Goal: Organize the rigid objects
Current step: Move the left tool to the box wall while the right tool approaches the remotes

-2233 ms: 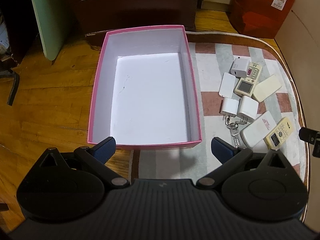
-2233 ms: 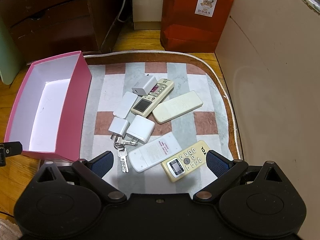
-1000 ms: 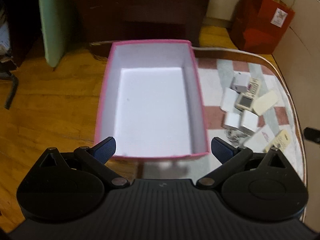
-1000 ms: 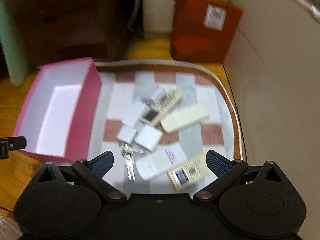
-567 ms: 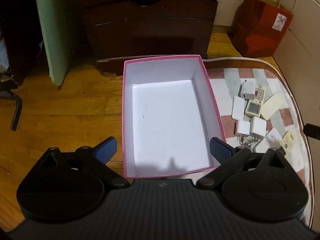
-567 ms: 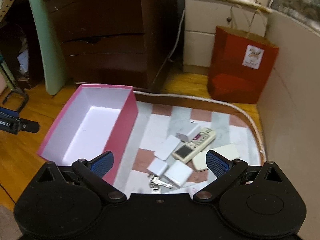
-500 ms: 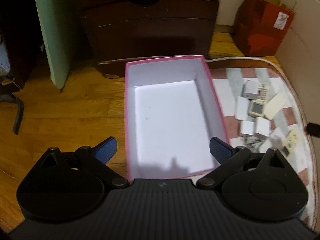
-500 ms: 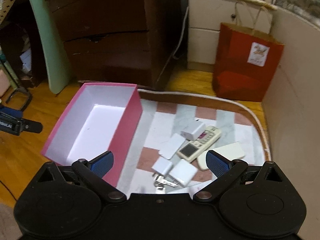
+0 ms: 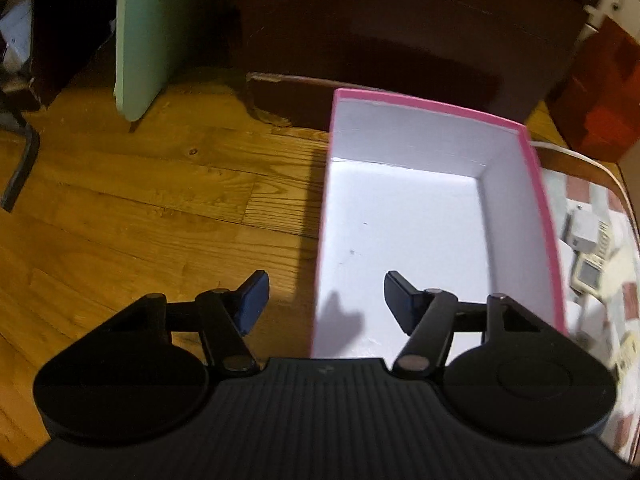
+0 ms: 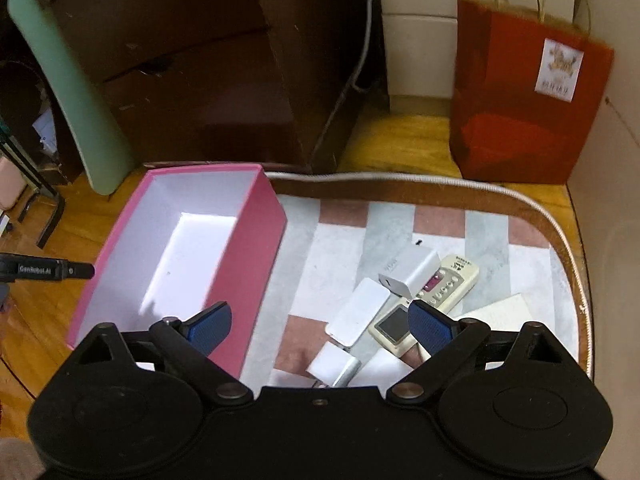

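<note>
An empty pink box with a white inside (image 9: 536, 184) (image 10: 256, 248) stands on the floor beside a checked mat (image 10: 340, 248). My left gripper (image 9: 326, 300) is open and empty, astride the box's near left wall. My right gripper (image 10: 320, 322) is open and empty above the mat, near a pile of white chargers (image 10: 408, 272), a flat white card (image 10: 358, 312) and a cream remote (image 10: 432, 296). The pile also shows at the right edge of the left wrist view (image 9: 584, 236).
A dark wooden dresser (image 10: 208, 80) stands behind the box, with a green board (image 9: 144, 32) leaning by it. A red paper bag (image 10: 524, 108) stands at the back right. A pale wall (image 10: 608, 240) runs along the mat's right side. Wooden floor (image 9: 140, 208) lies left.
My left gripper has swung left, so the box now sits to the right and its fingers have drawn closer together. My right gripper has lifted and pulled back, its fingers also narrower.
</note>
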`<state>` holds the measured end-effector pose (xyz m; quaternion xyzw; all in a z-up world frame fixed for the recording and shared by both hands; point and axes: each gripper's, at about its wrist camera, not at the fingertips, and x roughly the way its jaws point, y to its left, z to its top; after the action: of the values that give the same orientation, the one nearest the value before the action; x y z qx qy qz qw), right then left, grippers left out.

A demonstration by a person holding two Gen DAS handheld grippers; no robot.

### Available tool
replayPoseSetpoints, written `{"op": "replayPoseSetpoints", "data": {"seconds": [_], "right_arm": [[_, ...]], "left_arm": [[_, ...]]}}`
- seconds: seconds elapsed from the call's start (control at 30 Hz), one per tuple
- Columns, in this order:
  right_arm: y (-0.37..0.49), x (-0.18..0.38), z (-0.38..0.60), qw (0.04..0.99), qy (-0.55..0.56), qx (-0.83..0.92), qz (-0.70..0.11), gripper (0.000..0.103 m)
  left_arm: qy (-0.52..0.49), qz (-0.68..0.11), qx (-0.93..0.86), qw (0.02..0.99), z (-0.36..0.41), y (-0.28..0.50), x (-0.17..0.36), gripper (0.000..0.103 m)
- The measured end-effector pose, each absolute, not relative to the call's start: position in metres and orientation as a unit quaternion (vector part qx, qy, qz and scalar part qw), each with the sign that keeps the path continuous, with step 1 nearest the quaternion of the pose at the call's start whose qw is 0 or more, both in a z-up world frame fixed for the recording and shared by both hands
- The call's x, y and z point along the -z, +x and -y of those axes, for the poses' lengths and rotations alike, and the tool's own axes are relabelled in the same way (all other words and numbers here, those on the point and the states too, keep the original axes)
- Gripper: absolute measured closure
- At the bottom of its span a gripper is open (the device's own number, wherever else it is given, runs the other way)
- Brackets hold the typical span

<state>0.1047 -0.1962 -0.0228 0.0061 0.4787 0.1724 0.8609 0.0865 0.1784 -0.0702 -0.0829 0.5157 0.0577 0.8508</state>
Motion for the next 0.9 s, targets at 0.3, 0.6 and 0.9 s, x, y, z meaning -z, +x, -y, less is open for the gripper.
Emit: {"op": "replayPoseSetpoints", "data": {"seconds": [0.3, 0.6, 0.9], "right_arm": [[0.106, 0.045, 0.211, 0.840, 0.001, -0.170, -0.516, 0.010], [0.092, 0.103, 0.245, 0.774, 0.062, -0.085, -0.624, 0.011], [0.081, 0.149, 0.270, 0.722, 0.202, -0.043, -0.660, 0.024]], "left_arm": [[-0.069, -0.554, -0.066, 0.827, -0.186, 0.110, 0.115, 0.075], [-0.012, -0.495, -0.029, 0.868, -0.159, 0.098, 0.106, 0.101], [-0.058, -0.497, 0.005, 0.866, -0.158, 0.096, 0.110, 0.099]]}}
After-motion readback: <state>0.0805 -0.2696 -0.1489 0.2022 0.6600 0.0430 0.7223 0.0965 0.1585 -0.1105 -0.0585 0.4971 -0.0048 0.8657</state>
